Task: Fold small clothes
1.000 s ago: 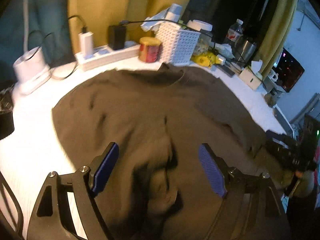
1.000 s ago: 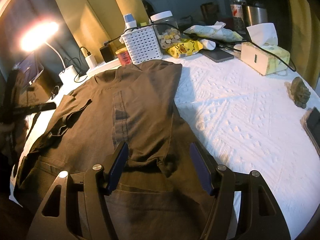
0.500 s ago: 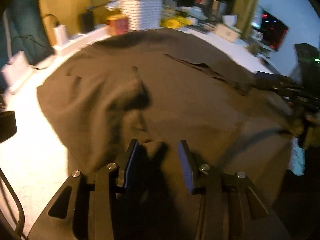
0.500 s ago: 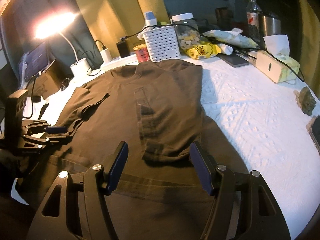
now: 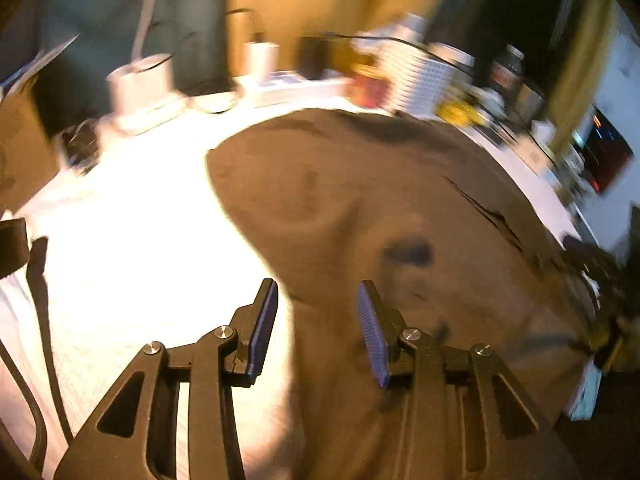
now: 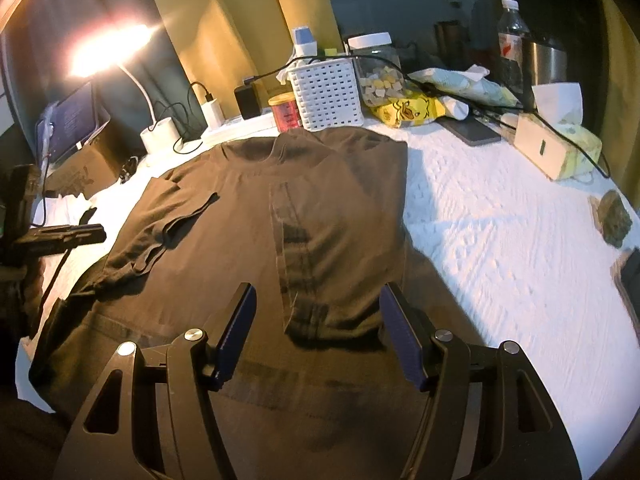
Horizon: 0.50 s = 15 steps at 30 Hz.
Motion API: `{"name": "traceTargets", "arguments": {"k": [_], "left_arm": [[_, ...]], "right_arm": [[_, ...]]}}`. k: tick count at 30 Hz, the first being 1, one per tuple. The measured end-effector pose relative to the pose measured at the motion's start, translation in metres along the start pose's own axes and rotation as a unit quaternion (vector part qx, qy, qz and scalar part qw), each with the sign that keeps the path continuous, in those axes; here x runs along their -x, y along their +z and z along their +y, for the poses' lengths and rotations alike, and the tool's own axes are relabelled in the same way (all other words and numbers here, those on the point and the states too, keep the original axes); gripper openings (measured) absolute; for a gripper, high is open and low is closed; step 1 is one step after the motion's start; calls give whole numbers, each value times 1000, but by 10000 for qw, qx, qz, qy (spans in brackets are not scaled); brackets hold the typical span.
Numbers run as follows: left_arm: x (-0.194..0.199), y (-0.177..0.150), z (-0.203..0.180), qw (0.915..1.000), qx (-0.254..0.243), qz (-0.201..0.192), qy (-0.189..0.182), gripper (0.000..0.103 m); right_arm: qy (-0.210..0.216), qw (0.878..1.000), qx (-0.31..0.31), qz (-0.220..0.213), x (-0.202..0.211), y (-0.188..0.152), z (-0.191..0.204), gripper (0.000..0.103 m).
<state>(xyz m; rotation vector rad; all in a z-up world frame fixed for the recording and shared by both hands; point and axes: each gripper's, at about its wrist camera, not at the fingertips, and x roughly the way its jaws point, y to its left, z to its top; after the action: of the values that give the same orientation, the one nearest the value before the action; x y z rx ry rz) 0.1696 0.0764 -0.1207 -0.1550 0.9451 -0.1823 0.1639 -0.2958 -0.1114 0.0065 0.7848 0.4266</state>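
Note:
A dark brown T-shirt (image 6: 320,208) lies flat on the white table cover (image 6: 500,248). Its right side is folded in over the middle and its left sleeve (image 6: 160,232) lies turned onto the body. My right gripper (image 6: 318,336) hovers open over the folded part near the hem, with nothing pressed between the pads. My left gripper (image 5: 316,328) has its jaws narrowed but apart. It hangs over the shirt's left edge (image 5: 256,232), and bare table shows beside the left pad. In the right wrist view the left gripper (image 6: 64,236) sits just left of the sleeve.
Along the back stand a white basket (image 6: 326,96), a red can (image 6: 286,112), a jar (image 6: 376,76), a bottle (image 6: 514,40), a tissue box (image 6: 556,148) and a phone (image 6: 474,130). A lit lamp (image 6: 108,48) and a tablet (image 6: 72,120) are at the left. A small dark figure (image 6: 612,218) lies at the right.
My left gripper's jaws have gone from wide to narrow, and it has swung left to the shirt's left edge. The right gripper has stayed open over the fold.

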Motion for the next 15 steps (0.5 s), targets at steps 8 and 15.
{"name": "traceTargets", "arguments": {"k": [8,15], "left_arm": [[-38,24,27,9987,456,101,195,40],[-57,45,41,9977,639,11,225,77]], "right_arm": [[-184,9998,48,-41,-16,34,-30,68],[-378,9992,158,-14,-44,72,-64,68]]}}
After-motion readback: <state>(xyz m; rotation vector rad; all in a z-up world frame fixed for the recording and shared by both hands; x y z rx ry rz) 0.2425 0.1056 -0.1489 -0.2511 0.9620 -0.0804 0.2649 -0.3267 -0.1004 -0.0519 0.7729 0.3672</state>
